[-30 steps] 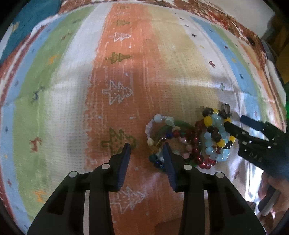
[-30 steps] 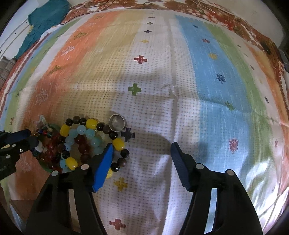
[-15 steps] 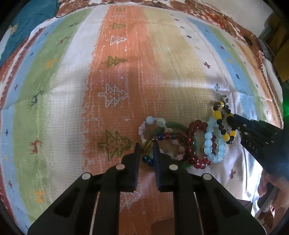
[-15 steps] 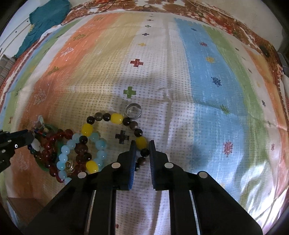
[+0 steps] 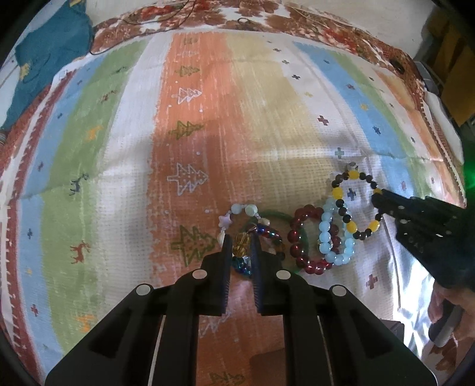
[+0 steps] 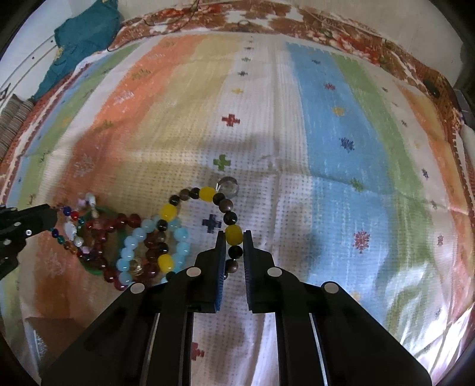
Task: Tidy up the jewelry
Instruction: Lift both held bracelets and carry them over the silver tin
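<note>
Black jaws pinch: left gripper [image 5: 241, 249] multicolour bracelet [image 5: 252, 228], right gripper [image 6: 233, 248] yellow-and-dark bracelet [image 6: 204, 207].

Striped woven cloth [image 5: 207, 124] spread flat, in bands of green, white, orange, tan and blue, dotted with small tree, deer and cross motifs. Red-brown patterned border [image 6: 297, 20] along the far edge. Teal fabric [image 6: 80, 35] bunched beyond the far left corner. Dark thin cord [image 5: 124, 32] looped across the border near the teal fabric.

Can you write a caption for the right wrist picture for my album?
Right gripper pinches a yellow-and-brown bead bracelet on the striped cloth.
</note>
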Tool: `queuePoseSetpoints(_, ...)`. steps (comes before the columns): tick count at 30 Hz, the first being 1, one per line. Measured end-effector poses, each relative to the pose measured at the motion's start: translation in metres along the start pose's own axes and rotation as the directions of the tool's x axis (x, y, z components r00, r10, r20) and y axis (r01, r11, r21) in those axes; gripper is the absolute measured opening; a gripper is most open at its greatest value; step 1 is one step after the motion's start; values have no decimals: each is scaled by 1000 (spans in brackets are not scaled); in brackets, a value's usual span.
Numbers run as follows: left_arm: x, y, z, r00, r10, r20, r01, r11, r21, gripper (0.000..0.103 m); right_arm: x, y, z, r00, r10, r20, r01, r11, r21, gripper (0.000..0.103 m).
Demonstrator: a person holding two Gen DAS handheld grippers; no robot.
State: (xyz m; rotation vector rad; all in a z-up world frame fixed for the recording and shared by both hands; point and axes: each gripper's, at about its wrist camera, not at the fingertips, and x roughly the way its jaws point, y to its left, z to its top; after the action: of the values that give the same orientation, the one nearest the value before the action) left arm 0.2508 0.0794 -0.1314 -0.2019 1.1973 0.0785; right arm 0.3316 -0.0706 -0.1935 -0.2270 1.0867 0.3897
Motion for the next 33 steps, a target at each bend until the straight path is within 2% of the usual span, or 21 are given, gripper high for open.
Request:
queuePoseSetpoints(9,-20,2,3,999,-19,40,19,1000,-13,9,-26,2,1,998,19,55,-19,1000,5,12)
queuePoseSetpoints(13,-36,0,1,997,8,79,-9,1000,11,9,-37,4,0,997,22,74,-22,1000,-1,12)
queuePoseSetpoints(22,-54,-1,-5,995,-8,101,7,1000,7,9,-61,7,-7,993,32,115,-32,999,-2,12)
queuePoseSetpoints(33,-81,-20,-21,989,-4,147,0,1000,26,9,-96,18,-22,982,57,180,-52,998,-30,12)
